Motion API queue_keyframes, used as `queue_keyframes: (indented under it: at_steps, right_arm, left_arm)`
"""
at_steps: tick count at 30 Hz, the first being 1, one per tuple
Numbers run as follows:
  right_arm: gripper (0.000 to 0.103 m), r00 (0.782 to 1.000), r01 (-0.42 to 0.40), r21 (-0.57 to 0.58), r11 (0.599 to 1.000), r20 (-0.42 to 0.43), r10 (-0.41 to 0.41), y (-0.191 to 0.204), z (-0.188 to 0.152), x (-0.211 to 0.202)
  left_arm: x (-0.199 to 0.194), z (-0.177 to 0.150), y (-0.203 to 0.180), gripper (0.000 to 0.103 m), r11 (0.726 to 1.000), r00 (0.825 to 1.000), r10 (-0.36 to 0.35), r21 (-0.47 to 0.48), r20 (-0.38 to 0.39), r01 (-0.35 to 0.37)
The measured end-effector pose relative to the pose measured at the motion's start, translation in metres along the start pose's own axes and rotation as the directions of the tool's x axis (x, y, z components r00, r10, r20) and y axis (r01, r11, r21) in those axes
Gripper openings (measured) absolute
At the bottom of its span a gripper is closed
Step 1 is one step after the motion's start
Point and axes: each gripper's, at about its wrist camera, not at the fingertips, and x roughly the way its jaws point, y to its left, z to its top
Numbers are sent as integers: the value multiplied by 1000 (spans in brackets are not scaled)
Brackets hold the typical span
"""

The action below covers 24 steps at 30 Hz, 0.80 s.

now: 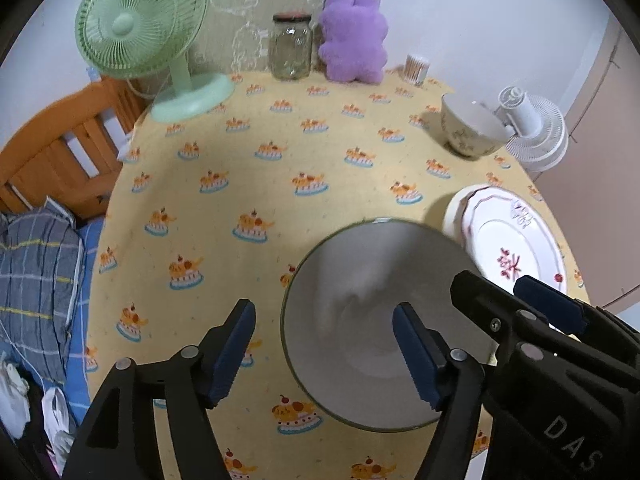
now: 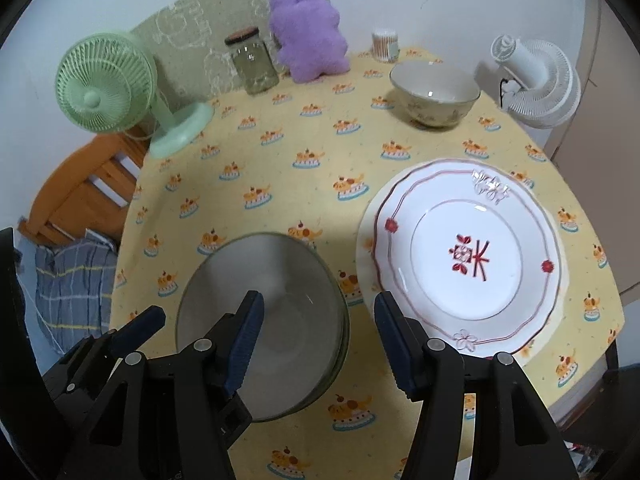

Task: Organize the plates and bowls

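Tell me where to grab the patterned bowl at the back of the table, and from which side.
Take the patterned bowl by its rim, one finger inside and one outside. It stands upright with the mouth open and the wall flares outward, so the rim is likely the only thin edge that the jaws can span. Come down from above on the near side: the white fan crowds its right.
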Motion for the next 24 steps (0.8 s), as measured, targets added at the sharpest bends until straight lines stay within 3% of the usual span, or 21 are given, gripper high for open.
queue_keyframes:
  at_steps: [4, 12, 24]
  right_arm:
    - [65, 999, -5, -25, 1000, 51, 7, 0, 9, -18]
    - [75, 993, -12, -61, 998, 117, 19, -11, 39, -36]
    - [79, 992, -72, -144, 987, 91, 86, -70, 108, -21]
  left_arm:
    - [-15, 9, -7, 74, 999, 998, -41, 5, 40, 41]
    - [-24, 37, -30, 82, 1000, 994, -1, -24, 106, 4]
    - [-2, 87, -90, 82, 990, 987, 88, -119, 136, -72]
